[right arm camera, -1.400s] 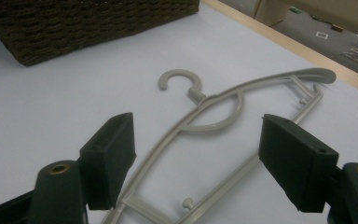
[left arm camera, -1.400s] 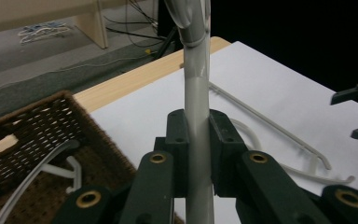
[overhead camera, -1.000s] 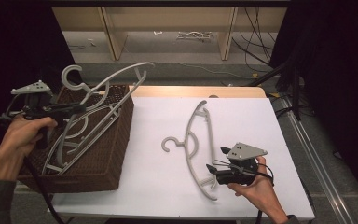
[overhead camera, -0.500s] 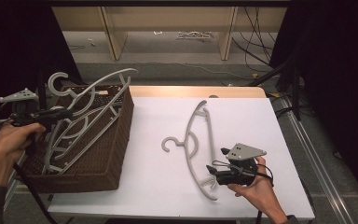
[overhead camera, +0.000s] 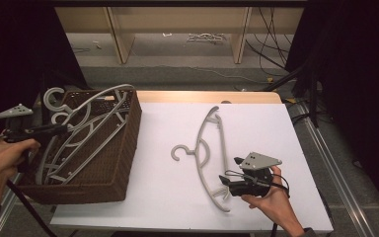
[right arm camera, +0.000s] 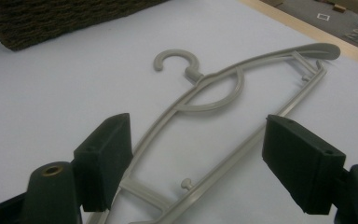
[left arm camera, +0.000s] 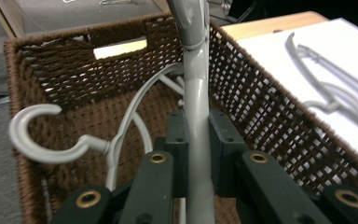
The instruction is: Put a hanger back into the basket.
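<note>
Over wicker basket (overhead camera: 103, 168), left tool (left arm camera: 196, 140) clamps grey hanger (overhead camera: 86, 121); right tool (overhead camera: 227, 181) spread w/ nothing gripped. Hanger's hook may snag basket rim.

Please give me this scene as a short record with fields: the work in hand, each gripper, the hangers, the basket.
work: putting grey hangers into a basket
left gripper: jaws shut on the held hanger, which leans in the basket
right gripper: jaws open, low over one end of the table hanger, not gripping
table hanger: lies flat on the white table
basket: brown wicker, at the table's left; another hanger already inside
</note>
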`<state>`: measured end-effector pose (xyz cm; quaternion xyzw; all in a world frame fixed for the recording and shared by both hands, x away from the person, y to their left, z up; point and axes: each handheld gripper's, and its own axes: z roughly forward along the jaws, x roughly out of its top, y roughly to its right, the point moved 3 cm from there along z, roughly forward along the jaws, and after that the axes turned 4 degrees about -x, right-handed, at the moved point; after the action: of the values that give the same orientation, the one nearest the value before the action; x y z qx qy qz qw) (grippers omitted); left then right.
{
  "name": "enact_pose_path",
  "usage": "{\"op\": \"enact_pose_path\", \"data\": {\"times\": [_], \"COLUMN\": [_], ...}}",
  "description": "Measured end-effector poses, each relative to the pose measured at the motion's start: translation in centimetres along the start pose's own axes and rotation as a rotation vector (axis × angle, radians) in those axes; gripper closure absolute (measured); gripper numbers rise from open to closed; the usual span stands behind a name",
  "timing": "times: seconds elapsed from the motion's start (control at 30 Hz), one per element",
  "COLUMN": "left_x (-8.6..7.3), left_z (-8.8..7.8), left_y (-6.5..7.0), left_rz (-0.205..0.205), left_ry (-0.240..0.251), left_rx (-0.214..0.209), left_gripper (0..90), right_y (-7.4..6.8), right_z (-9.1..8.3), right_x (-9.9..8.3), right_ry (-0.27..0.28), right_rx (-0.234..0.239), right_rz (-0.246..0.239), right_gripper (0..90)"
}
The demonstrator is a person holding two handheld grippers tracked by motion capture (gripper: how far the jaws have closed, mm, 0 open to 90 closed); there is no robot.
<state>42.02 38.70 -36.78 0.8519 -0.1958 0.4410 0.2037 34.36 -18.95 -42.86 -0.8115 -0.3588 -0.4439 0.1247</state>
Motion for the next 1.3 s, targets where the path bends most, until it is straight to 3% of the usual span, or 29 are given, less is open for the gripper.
{"op": "enact_pose_path", "data": {"times": [0.17, 0.3, 0.37, 0.6, 0.7, 0.83, 1.03, 1.13, 1.2, 1.23, 1.27, 1.3], "left_x": [-1.5, -2.1, -2.5, -3.2, -3.6, -4.5, -4.7, -4.8, -4.9, -5.0, -5.0, -4.9], "left_z": [0.3, 0.4, 0.7, 2.2, 2.9, 3.9, 4.1, 4.1, 3.9, 3.8, 3.9, 3.6], "left_y": [-0.9, -1.2, -1.3, -0.9, -0.9, -1.3, -1.8, -1.8, -2.2, -2.3, -2.3, -2.5], "left_rz": [-0.019, -0.003, -0.028, -0.036, -0.055, -0.057, -0.07, -0.065, -0.023, -0.026, -0.053, -0.046], "left_ry": [-0.032, -0.069, -0.061, -0.081, -0.101, -0.142, -0.144, -0.169, -0.226, -0.228, -0.204, -0.211], "left_rx": [0.021, 0.035, 0.015, -0.006, -0.018, -0.003, 0.049, 0.073, 0.124, 0.153, 0.171, 0.19], "left_gripper": [79.6, 79.6, 79.5, 79.3, 79.2, 79.0, 78.0, 76.0, 72.2, 70.3, 67.7, 64.2], "right_y": [0.0, 0.0, 0.1, 0.0, 0.0, 0.0, 0.0, 0.0, 0.0, -0.1, -0.1, -0.1], "right_z": [0.0, 0.0, 0.0, 0.1, 0.2, 0.1, 0.3, 0.4, 0.4, 0.3, 0.3, 0.4], "right_x": [0.0, -0.1, -0.1, -0.2, -0.2, -0.3, -0.3, -0.4, -0.4, -0.4, -0.4, -0.4], "right_ry": [-0.002, -0.003, -0.001, -0.011, -0.012, -0.017, -0.016, -0.016, -0.016, -0.02, -0.02, -0.017], "right_rx": [0.0, 0.001, -0.003, 0.008, 0.006, 0.004, 0.007, 0.007, 0.006, 0.006, 0.008, 0.008], "right_rz": [0.0, 0.002, 0.005, -0.003, -0.002, 0.004, -0.002, -0.003, -0.002, 0.001, 0.005, 0.0], "right_gripper": [25.2, 25.3, 25.2, 25.2, 25.2, 25.2, 25.2, 25.2, 25.2, 25.2, 25.2, 25.2]}}
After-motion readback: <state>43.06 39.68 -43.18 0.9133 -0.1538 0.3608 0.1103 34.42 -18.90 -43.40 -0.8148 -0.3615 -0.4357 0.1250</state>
